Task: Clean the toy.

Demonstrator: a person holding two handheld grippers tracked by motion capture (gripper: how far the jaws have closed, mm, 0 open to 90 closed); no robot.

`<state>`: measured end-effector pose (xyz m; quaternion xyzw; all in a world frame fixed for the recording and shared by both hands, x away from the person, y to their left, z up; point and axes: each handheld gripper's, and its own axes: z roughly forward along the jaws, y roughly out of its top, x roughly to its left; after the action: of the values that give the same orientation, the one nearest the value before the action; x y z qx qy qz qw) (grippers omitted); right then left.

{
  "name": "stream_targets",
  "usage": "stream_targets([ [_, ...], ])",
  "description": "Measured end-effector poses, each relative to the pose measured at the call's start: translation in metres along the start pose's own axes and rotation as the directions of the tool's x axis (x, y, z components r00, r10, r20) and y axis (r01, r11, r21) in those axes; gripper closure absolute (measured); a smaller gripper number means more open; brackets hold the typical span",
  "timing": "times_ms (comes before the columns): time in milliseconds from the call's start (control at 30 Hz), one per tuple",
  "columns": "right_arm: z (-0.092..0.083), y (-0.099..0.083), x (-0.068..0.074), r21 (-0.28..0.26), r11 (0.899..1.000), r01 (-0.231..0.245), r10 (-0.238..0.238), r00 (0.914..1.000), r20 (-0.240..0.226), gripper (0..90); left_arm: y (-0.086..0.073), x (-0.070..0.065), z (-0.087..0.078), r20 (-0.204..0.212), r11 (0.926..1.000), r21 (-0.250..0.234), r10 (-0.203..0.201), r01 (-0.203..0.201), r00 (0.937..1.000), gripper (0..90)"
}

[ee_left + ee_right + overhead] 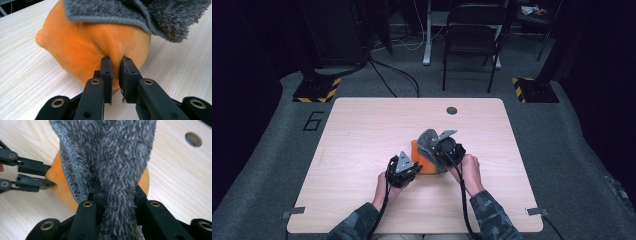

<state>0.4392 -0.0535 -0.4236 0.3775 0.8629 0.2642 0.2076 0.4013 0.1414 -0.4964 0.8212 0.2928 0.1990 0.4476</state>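
An orange plush toy (pixel 426 164) lies near the middle of the wooden table (pixel 362 130). A grey fuzzy cloth (pixel 428 139) hangs over its top. In the left gripper view my left gripper (pixel 116 61) is shut on a small fold of the orange plush toy (pixel 82 42), low on its side, under the cloth's edge (pixel 140 17). My right gripper (pixel 116 195) is shut on a bunched fold of the grey cloth (pixel 110 152), held just above the toy (pixel 62 187). In the high view the left gripper (pixel 415 165) is at the toy's left and the right gripper (pixel 437 148) over its right.
A round hole (pixel 452 110) is set in the table near its far edge. A black folding chair (pixel 472 35) and two yellow-and-black striped bases (pixel 317 90) stand on the carpet beyond the table. Bare wood lies on all sides of the toy.
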Motion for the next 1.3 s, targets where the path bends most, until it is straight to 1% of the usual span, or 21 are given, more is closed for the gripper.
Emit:
stream_targets([
  [33,0.000,-0.002,-0.002,0.008,0.999,-0.042,0.042,0.9990,-0.017,72.6,0.000,0.000,0.000,0.000,1.0000,0.001,0.003,-0.003,1.0000,81.0],
  [167,0.004,-0.006,-0.015,0.009,0.999,-0.051,0.051,0.9984,-0.022,72.5,0.000,0.000,0.000,-0.001,1.0000,0.000,0.000,0.000,1.0000,81.0],
  [200,0.005,-0.008,-0.019,0.023,0.997,-0.076,0.076,0.9970,-0.016,72.6,0.000,0.000,0.000,-0.001,1.0000,0.000,0.000,0.000,1.0000,81.0],
  [233,0.006,-0.009,-0.022,0.023,0.997,-0.073,0.073,0.9972,-0.017,72.5,0.000,0.001,0.000,-0.003,1.0000,0.001,0.002,-0.002,1.0000,81.0],
  [300,0.009,-0.013,-0.029,0.035,0.994,-0.104,0.105,0.9944,-0.017,72.5,0.000,0.001,0.000,-0.003,1.0000,-0.001,-0.002,0.002,1.0000,81.1],
  [400,0.015,-0.019,-0.037,0.056,0.990,-0.132,0.132,0.9912,-0.007,72.5,0.000,0.001,0.000,0.001,1.0000,0.000,-0.003,0.003,1.0000,81.0],
  [600,0.026,-0.031,-0.050,0.085,0.976,-0.198,0.202,0.9788,-0.036,72.5,-0.001,0.001,0.000,0.007,1.0000,-0.002,-0.002,0.002,1.0000,81.0],
  [667,0.030,-0.035,-0.053,0.099,0.971,-0.217,0.221,0.9749,-0.030,72.5,-0.001,0.001,0.001,0.004,1.0000,-0.001,0.000,0.000,1.0000,81.0],
  [767,0.040,-0.042,-0.057,0.141,0.960,-0.242,0.246,0.9691,-0.014,72.5,-0.001,0.002,0.000,0.003,1.0000,0.003,0.000,0.000,1.0000,81.0],
  [833,0.049,-0.048,-0.059,0.179,0.957,-0.229,0.235,0.9720,-0.009,72.5,-0.001,0.002,0.000,0.003,1.0000,0.002,-0.002,0.002,1.0000,81.0],
  [867,0.049,-0.048,-0.059,0.179,0.957,-0.229,0.235,0.9720,-0.009,72.5,-0.002,0.002,0.000,0.001,1.0000,0.001,-0.007,0.007,1.0000,81.0],
  [900,0.057,-0.053,-0.060,0.204,0.950,-0.235,0.242,0.9702,-0.011,72.5,-0.002,0.003,0.000,0.001,1.0000,0.001,-0.008,0.008,1.0000,81.0],
  [933,0.055,-0.052,-0.061,0.203,0.948,-0.246,0.253,0.9674,-0.009,72.5,-0.002,0.003,0.000,0.001,1.0000,-0.001,-0.009,0.009,1.0000,80.9],
  [1000,0.050,-0.050,-0.062,0.206,0.956,-0.209,0.207,0.9779,0.028,72.5,-0.002,0.004,0.001,0.003,1.0000,0.000,-0.008,0.008,1.0000,80.9],
  [1033,0.047,-0.048,-0.062,0.202,0.958,-0.205,0.201,0.9787,0.040,72.5,-0.002,0.004,0.000,0.004,1.0000,0.002,-0.007,0.007,1.0000,81.0],
  [1100,0.034,-0.042,-0.065,0.166,0.959,-0.228,0.228,0.9735,0.018,72.6,-0.002,0.004,0.001,0.003,1.0000,0.000,-0.008,0.008,1.0000,80.9],
  [1133,0.026,-0.038,-0.065,0.129,0.964,-0.234,0.233,0.9721,0.024,72.6,-0.002,0.004,0.000,0.004,1.0000,0.002,-0.008,0.008,1.0000,80.9],
  [1200,0.010,-0.028,-0.063,0.087,0.974,-0.208,0.209,0.9778,-0.003,72.5,-0.002,0.004,0.000,0.003,1.0000,0.002,-0.008,0.008,1.0000,80.9],
  [1233,0.003,-0.023,-0.059,0.064,0.977,-0.203,0.204,0.9789,-0.013,72.5,-0.003,0.004,0.001,0.001,1.0000,-0.001,-0.009,0.009,1.0000,80.9],
  [1267,-0.003,-0.018,-0.055,0.046,0.982,-0.183,0.184,0.9827,-0.022,72.5,-0.003,0.004,0.001,0.001,1.0000,-0.001,-0.009,0.009,1.0000,80.9],
  [1300,-0.006,-0.014,-0.051,0.043,0.985,-0.167,0.168,0.9853,-0.029,72.5,-0.003,0.004,0.001,0.000,1.0000,-0.001,-0.008,0.008,1.0000,80.9],
])
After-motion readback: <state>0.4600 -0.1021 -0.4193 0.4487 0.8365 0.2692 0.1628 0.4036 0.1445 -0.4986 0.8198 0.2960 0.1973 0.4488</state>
